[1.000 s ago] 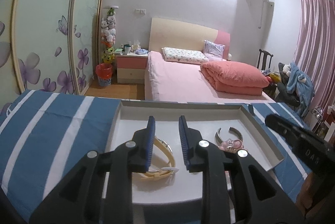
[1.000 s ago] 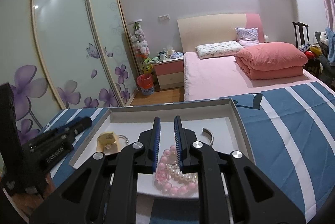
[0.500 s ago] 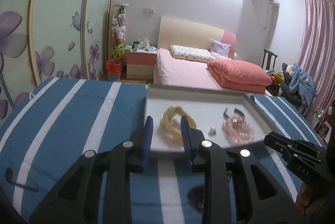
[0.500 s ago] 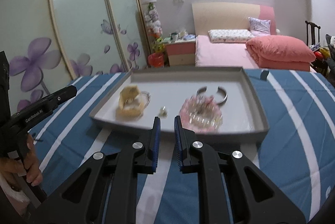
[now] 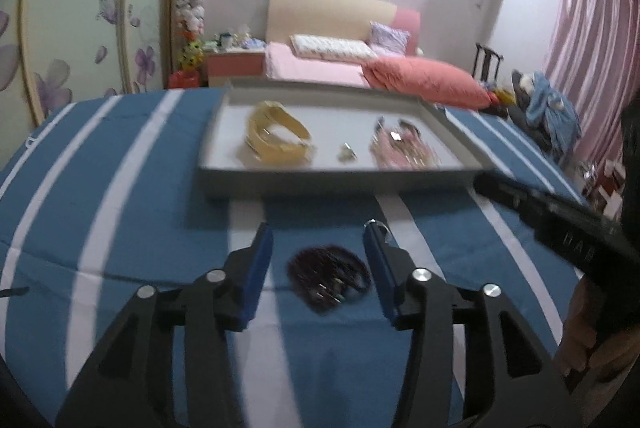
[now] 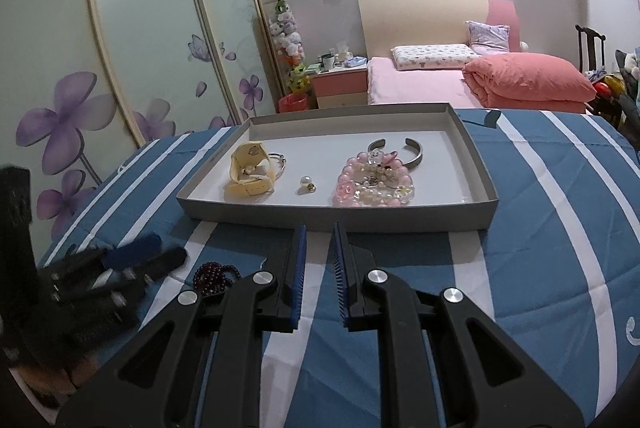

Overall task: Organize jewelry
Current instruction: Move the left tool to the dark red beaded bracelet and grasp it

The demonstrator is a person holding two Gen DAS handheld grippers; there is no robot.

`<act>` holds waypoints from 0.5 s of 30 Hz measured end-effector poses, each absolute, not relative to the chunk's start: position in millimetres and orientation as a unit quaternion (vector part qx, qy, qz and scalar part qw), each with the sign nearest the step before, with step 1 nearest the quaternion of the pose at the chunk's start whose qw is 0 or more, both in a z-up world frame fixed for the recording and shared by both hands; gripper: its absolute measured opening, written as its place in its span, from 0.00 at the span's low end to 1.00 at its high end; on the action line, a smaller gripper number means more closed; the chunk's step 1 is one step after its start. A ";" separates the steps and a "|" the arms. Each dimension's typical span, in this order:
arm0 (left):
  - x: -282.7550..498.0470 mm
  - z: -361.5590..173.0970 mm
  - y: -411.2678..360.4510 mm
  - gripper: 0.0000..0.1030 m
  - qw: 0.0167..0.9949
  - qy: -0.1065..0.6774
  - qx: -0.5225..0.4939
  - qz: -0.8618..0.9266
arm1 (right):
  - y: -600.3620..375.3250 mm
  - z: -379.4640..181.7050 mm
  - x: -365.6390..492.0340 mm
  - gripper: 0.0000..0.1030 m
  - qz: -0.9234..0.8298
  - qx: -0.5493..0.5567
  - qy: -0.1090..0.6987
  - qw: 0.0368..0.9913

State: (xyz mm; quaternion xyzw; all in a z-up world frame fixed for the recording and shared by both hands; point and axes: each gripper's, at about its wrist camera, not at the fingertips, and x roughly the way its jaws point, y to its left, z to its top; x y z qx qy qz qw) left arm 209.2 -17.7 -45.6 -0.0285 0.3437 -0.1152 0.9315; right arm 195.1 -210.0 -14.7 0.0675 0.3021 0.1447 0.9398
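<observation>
A dark red bead bracelet [image 5: 329, 279] lies on the blue striped cloth, between the fingers of my left gripper [image 5: 319, 234], whose jaws are opening and do not touch it. The same dark bracelet [image 6: 214, 276] shows in the right wrist view, just right of the blurred left gripper [image 6: 138, 254]. My right gripper [image 6: 320, 233] is shut with nothing in it, in front of the grey tray [image 6: 476, 164]. The tray [image 5: 224, 172] holds a cream watch [image 6: 250, 170], a pearl earring [image 6: 307, 184], pink and white bead bracelets [image 6: 374, 184] and a silver cuff [image 6: 414, 150].
The blue-and-white striped cloth [image 6: 560, 228] covers the work surface. Behind it are a pink bed [image 6: 420, 84], a nightstand [image 6: 340, 84] and flowered wardrobe doors [image 6: 120, 48]. A hand [image 5: 588, 340] holds the right gripper at the right edge of the left wrist view.
Both grippers drew back out of the tray toward the near side of the cloth. The left gripper's jaws widened and now straddle the dark red bracelet. The right gripper stayed shut.
</observation>
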 end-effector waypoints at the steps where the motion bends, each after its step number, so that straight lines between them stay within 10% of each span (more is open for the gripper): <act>1: 210.1 -49.0 -23.3 0.48 0.929 0.352 -0.021 -0.116 | -210.3 -14.5 194.6 0.14 0.144 0.069 0.302 0.940; 12: 232.0 -74.3 -43.6 0.49 0.902 0.423 0.007 -0.089 | -221.1 -13.1 192.4 0.14 0.139 0.082 0.299 0.940; 15: 232.3 -74.8 -46.5 0.34 0.903 0.422 0.020 -0.078 | -221.6 -14.4 192.6 0.15 0.139 0.085 0.301 0.940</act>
